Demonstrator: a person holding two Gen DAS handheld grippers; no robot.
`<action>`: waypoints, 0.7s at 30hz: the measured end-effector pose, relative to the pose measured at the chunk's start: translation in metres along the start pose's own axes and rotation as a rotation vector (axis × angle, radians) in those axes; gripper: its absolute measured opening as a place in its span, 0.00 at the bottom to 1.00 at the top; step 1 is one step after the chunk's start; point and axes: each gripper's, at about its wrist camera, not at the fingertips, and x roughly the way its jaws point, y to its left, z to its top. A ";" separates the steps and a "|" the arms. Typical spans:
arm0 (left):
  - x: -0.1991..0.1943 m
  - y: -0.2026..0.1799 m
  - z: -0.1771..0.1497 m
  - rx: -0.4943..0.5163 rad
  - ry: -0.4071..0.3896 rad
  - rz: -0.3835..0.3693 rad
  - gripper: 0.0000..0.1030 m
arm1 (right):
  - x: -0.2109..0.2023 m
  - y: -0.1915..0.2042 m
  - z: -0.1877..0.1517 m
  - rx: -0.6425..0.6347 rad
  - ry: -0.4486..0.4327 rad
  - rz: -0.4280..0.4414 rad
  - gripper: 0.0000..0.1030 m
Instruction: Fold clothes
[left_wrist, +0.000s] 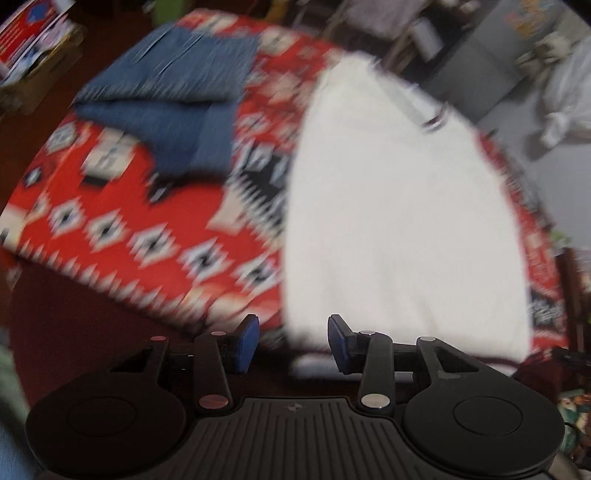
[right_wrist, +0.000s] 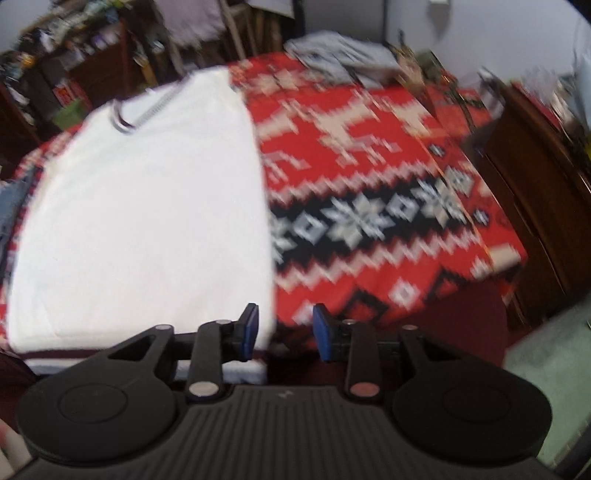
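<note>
White garment (left_wrist: 402, 221): flat on red patterned blanket (left_wrist: 122, 221), near edge. Left gripper (left_wrist: 291, 341), right gripper (right_wrist: 284, 332): jaws apart, empty, at its hem. Folded blue jeans (left_wrist: 177, 92): left view only, far left. Both views motion-blurred; collar detail unclear.

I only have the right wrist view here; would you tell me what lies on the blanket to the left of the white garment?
Observer: Folded blue jeans lie there, apart from the white garment.
Operator: Is the left gripper holding anything?
Observer: No, the left gripper is open at the garment's near left corner.
Operator: Anything beyond the jeans?
Observer: A cardboard box sits past the blanket, contents too blurred to name.
</note>
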 end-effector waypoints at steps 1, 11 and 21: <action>0.003 -0.009 0.003 0.026 -0.020 -0.017 0.38 | 0.005 0.009 0.003 -0.018 -0.011 0.020 0.41; 0.078 -0.090 0.000 0.338 -0.062 -0.068 0.38 | 0.051 0.117 -0.004 -0.302 -0.127 0.100 0.49; 0.099 -0.110 -0.021 0.493 -0.094 0.012 0.41 | 0.086 0.155 -0.025 -0.446 -0.145 0.079 0.57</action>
